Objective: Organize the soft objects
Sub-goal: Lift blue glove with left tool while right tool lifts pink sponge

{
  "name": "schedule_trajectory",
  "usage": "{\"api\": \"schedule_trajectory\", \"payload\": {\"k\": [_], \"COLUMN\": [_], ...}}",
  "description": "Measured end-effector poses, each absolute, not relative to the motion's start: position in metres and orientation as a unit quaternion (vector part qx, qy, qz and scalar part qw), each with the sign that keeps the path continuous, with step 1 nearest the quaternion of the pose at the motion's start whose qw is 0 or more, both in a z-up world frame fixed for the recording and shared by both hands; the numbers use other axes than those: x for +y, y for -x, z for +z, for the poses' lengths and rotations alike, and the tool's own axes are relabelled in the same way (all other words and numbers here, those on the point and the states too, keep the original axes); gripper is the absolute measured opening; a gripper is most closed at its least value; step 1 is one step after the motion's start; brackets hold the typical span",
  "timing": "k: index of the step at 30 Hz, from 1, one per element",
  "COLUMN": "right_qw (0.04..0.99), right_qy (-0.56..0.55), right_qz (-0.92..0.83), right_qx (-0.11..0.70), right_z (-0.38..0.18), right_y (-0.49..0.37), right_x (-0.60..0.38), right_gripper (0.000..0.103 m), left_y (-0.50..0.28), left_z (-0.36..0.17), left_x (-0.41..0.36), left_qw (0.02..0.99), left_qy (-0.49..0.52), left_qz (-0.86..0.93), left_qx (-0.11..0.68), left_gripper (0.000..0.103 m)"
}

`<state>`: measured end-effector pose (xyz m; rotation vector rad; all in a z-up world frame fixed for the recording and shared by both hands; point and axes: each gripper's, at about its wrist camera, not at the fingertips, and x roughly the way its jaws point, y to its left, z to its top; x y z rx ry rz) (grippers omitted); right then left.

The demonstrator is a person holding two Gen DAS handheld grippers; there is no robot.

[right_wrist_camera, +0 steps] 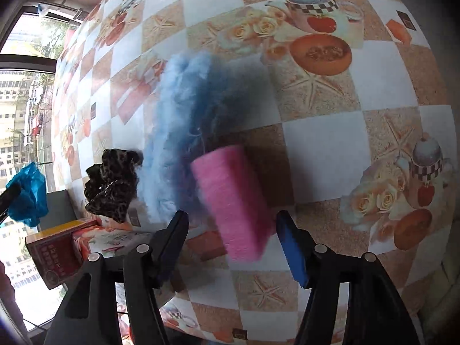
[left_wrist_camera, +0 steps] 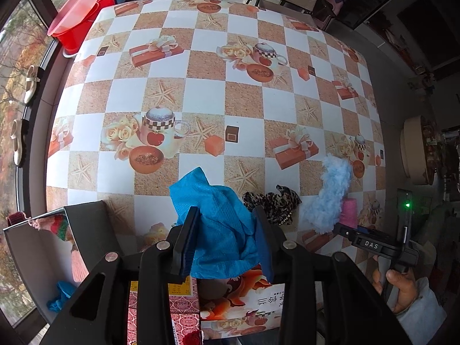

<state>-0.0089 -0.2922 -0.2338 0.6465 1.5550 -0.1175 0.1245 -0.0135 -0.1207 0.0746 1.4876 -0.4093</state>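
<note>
Soft items in view, four: one blue cloth (left_wrist_camera: 218,230), one leopard-print scrunchie (left_wrist_camera: 273,202), one light-blue fluffy piece (left_wrist_camera: 330,198) and one pink yarn spool (right_wrist_camera: 233,201). Tools: two.

Left tool (left_wrist_camera: 227,238): clenched on the blue cloth, which hangs bunched between the blue pads above the front of the surface, over a printed cardboard box (left_wrist_camera: 244,296).

Right tool (right_wrist_camera: 233,238): released. The pink yarn spool lies between the jaws with a gap to each pad. The spool rests on the surface, its far end touching the light-blue fluffy piece. The scrunchie lies just beside the fluffy piece on its other side.

Edges and room: all four soft items sit near the front edge of the surface. The middle and far part of the surface (left_wrist_camera: 201,95) is bare of objects. A dark open container (left_wrist_camera: 86,224) stands at the front left corner, with knitted items at its rim.

Surface: a checkered oilcloth printed with teapots, roses, starfish and gift boxes. Room: two red basins (left_wrist_camera: 77,14) stand beyond the far left corner beside a window; two pale shoes (left_wrist_camera: 26,109) rest on the sill.
</note>
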Motion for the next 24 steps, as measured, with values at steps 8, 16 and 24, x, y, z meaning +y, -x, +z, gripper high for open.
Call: {"api": "schedule_trajectory", "payload": {"k": [8,16,24], "right_qw": [0.667,0.678,0.686], "right_qy": [-0.282,-0.256,-0.190], "right_qz": [-0.052,-0.078,-0.090], "right_qx": [0.687,0.685,0.696], "right_z": [-0.231,-0.226,-0.233], "right_y": [0.023,0.029,0.003], "right_x": [-0.307,-0.331,-0.318], "right_gripper": [0.065,0.065,0.065], "left_y": [-0.120,-0.119,-0.116], "left_z": [-0.116,-0.116,-0.117], "left_x": [-0.017,-0.021,-0.025], "left_qw": [0.717,0.714,0.712], "left_qy": [-0.039,-0.044,-0.054], "left_qz": [-0.190,-0.192,-0.193], "left_qx": [0.670,0.672,0.673], "left_gripper": [0.041,0.041,0.041]}}
